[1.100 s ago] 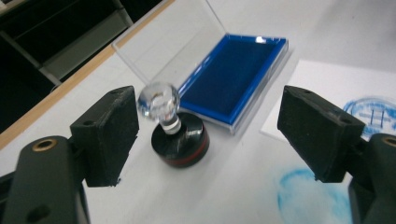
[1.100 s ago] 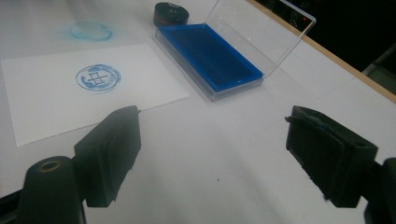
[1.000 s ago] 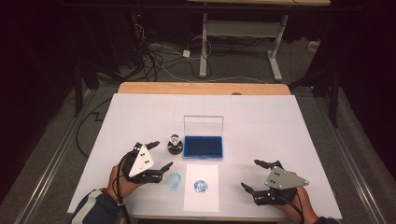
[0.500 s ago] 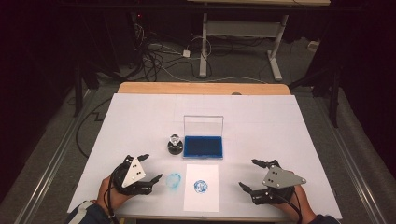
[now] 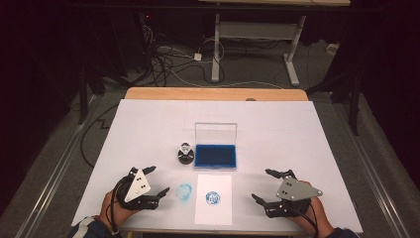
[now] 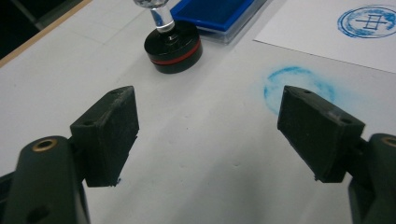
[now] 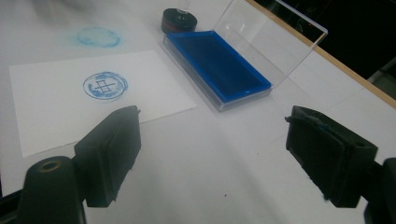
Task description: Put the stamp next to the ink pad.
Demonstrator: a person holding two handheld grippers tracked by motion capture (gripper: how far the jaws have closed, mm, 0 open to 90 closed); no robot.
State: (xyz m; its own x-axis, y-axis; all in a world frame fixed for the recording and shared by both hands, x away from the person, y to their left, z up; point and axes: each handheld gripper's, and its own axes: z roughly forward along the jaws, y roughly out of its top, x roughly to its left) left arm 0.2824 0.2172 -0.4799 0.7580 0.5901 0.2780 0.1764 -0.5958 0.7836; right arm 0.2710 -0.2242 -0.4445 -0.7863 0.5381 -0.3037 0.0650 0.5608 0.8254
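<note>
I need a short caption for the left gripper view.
Open left gripper over the table, facing a stamp and a blue smudge.

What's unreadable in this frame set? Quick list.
- Stamp: left gripper view's top edge cuts off the clear handle's top.
- Stamp face: hidden, it rests face down on the table.
- Print on the paper: too small in the high view; design legible, lettering unresolved in the right gripper view.

Your left gripper (image 5: pixel 152 180) and right gripper (image 5: pixel 270 187) rested with jaws apart, flanking the stamped paper (image 5: pixel 213 198); the stamp (image 5: pixel 185 153) stood beside the ink pad (image 5: pixel 215 155).
</note>
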